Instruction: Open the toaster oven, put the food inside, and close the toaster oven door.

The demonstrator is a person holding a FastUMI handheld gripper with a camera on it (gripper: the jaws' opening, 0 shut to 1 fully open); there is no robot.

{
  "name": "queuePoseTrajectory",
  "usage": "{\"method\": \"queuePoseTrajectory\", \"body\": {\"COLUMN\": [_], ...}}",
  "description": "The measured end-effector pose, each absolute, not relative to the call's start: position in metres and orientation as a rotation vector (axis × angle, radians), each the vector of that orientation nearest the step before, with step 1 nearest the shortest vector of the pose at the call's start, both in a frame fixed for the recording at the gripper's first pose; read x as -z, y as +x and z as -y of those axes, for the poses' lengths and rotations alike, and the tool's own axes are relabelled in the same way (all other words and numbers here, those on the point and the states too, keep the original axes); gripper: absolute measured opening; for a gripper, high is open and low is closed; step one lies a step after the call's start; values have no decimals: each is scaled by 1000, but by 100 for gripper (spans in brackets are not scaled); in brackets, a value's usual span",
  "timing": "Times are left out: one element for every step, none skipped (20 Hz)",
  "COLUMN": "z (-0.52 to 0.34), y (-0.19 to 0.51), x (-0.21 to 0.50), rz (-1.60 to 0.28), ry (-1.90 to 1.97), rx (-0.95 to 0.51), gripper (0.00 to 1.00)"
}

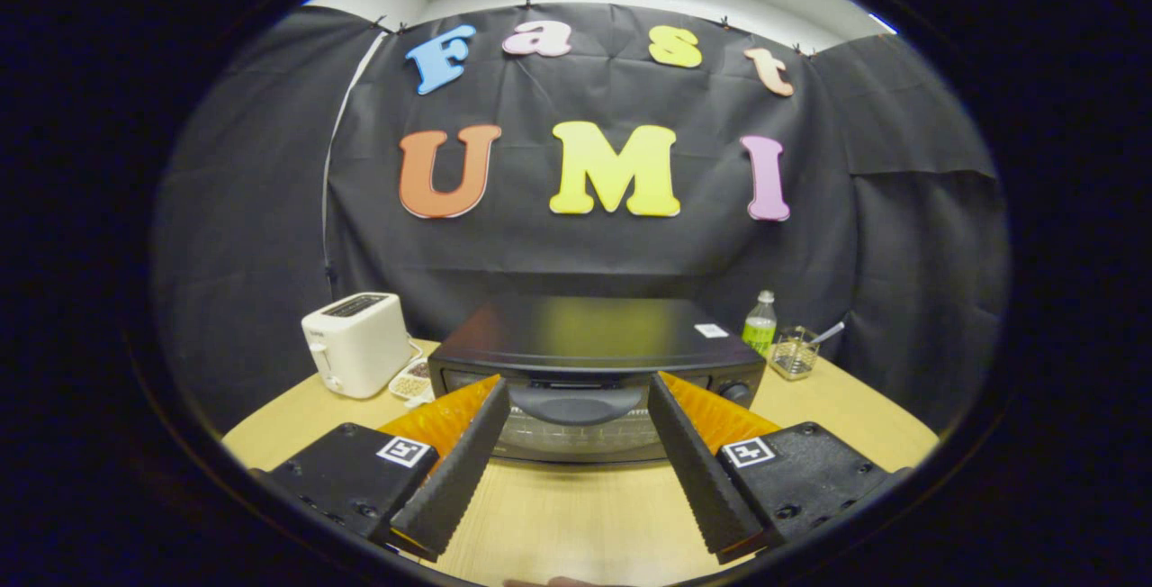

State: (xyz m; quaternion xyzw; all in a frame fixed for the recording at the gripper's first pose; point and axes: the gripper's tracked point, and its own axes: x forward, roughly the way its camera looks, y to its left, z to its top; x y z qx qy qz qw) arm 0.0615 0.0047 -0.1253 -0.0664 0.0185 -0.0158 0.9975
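Gripper (576, 416) fingers spread wide, empty, lined up with the toaster oven (594, 371) door handle (576, 402) just ahead; door's shut, so we're either about to open or just closed it.

Even, bright overhead light glares softly on the toaster oven (594, 335) top, while fisheye distortion bends the table (576, 515) edges.

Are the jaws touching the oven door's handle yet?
Cannot tell. In the gripper view the open gripper frames the handle, but depth is unclear.
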Motion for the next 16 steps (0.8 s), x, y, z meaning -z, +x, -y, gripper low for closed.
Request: {"method": "queuePoseTrajectory", "body": {"z": [-3, -1, -2, -3, -6, -7, -7, -8, -9, -8, -4, 1, 5, 6, 8, 12], "y": [52, 42, 30, 18, 5, -7, -18, -32, -45, -59, -72, -84, -94, -105, -114, -125], "x": [114, 103, 95, 82, 66, 50, 35, 25, 16, 9, 2, -3, -6, -7, -6, -4], "rz": [-31, -36, -46, -44, -31, -7, 19, 36, 48, 62, 79, 95, 104, 107, 112, 111], "ry": [-130, -122, -105, -77, -50, -39, -43, -61, -77, -76, -62, -42, -32, -35, -40, -47], "rx": [40, 44, 39, 30, 17, 11, 9, 4, -5, -6, -2, 10, 16, 8, 7, 5], "gripper": [100, 100, 100, 100, 100, 100, 100, 100, 100, 100, 100, 100, 100, 100, 100, 100]}}
